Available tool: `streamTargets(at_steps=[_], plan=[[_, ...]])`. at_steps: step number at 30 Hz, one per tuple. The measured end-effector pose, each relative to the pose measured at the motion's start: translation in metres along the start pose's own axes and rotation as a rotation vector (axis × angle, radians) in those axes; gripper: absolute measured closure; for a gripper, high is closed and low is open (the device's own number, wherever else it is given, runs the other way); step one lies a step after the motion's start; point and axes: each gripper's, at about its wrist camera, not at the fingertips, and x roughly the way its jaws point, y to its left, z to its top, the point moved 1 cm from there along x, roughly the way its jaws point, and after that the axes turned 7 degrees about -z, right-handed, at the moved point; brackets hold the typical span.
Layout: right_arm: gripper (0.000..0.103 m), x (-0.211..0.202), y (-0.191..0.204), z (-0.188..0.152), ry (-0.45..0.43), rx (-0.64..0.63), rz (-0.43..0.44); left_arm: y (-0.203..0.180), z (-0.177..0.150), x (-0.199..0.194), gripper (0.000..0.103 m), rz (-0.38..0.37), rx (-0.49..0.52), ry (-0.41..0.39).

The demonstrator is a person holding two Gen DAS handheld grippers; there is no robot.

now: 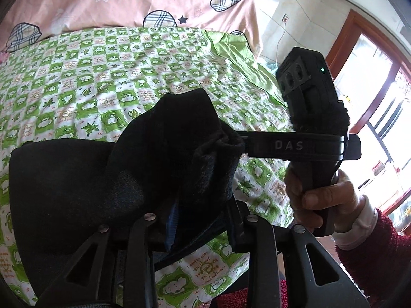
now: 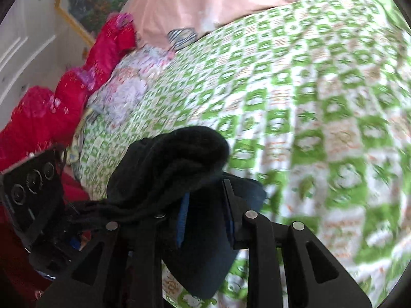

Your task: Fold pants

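Black pants hang bunched between both grippers above a bed. My left gripper is shut on the dark cloth, which drapes over its fingers and hides the tips. In the left wrist view the right gripper comes in from the right, held by a hand in a red sleeve, its fingers clamped on the same bunch. In the right wrist view my right gripper is shut on the pants, which spill over the fingers; the left gripper's body sits at the left.
A green and white checked bedspread covers the bed below. A pink quilt lies at the back. Red bedding is piled along the bed's left side. A window is at the right.
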Motion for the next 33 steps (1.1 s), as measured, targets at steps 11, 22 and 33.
streamTargets(at_steps=[11, 22, 33], plan=[[0.038, -0.038, -0.012, -0.014, -0.058, 0.132, -0.232, -0.013, -0.011, -0.009, 0.053, -0.083, 0.038, 0.04], [0.019, -0.065, 0.019, -0.014, -0.175, 0.174, -0.263, 0.013, -0.004, -0.077, 0.037, 0.009, -0.019, -0.08], [0.014, -0.025, 0.077, -0.009, -0.151, 0.025, -0.325, 0.079, 0.016, -0.099, 0.025, 0.22, -0.157, -0.137]])
